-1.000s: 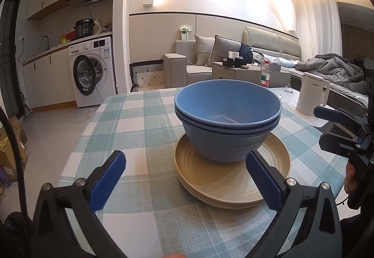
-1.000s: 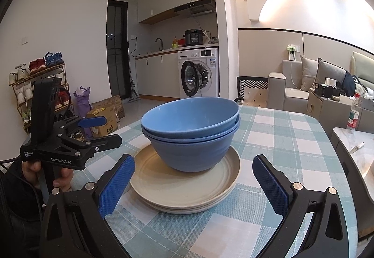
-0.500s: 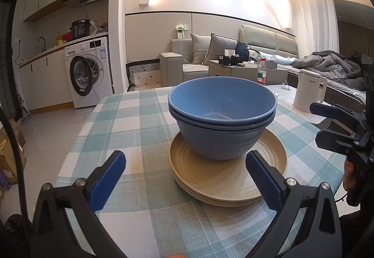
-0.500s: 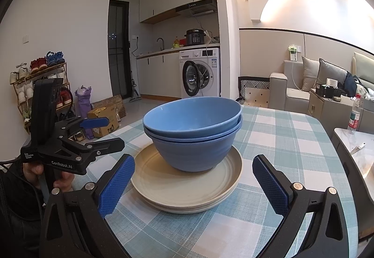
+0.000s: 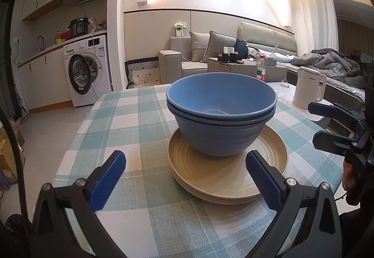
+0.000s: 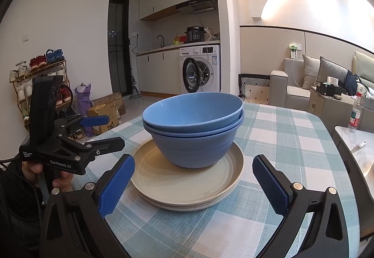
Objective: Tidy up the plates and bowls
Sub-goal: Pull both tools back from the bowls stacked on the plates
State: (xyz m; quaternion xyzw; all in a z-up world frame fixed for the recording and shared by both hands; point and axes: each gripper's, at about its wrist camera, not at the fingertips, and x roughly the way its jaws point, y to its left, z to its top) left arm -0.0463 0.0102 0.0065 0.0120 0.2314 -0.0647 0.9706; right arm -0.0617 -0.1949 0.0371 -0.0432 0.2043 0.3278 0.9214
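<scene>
Two nested blue bowls (image 5: 221, 117) stand on a stack of beige plates (image 5: 228, 178) on the checked tablecloth. The bowls (image 6: 194, 131) and plates (image 6: 187, 185) also show in the right wrist view. My left gripper (image 5: 185, 178) is open and empty, just short of the plates' near rim. My right gripper (image 6: 192, 182) is open and empty, its fingers either side of the plates' near edge. Each gripper shows in the other's view, the right one (image 5: 336, 127) at the table's right and the left one (image 6: 93, 131) at its left.
A white kettle (image 5: 308, 90) stands at the table's far right corner. The checked table (image 5: 131, 117) drops off to the floor on the left. A washing machine (image 5: 87, 68), a sofa (image 5: 205, 52) and a shoe rack (image 6: 39, 78) stand beyond the table.
Both views have shifted slightly, and the bowls and plates sit a little differently in frame. The bowls, the plates and both open grippers are otherwise unchanged.
</scene>
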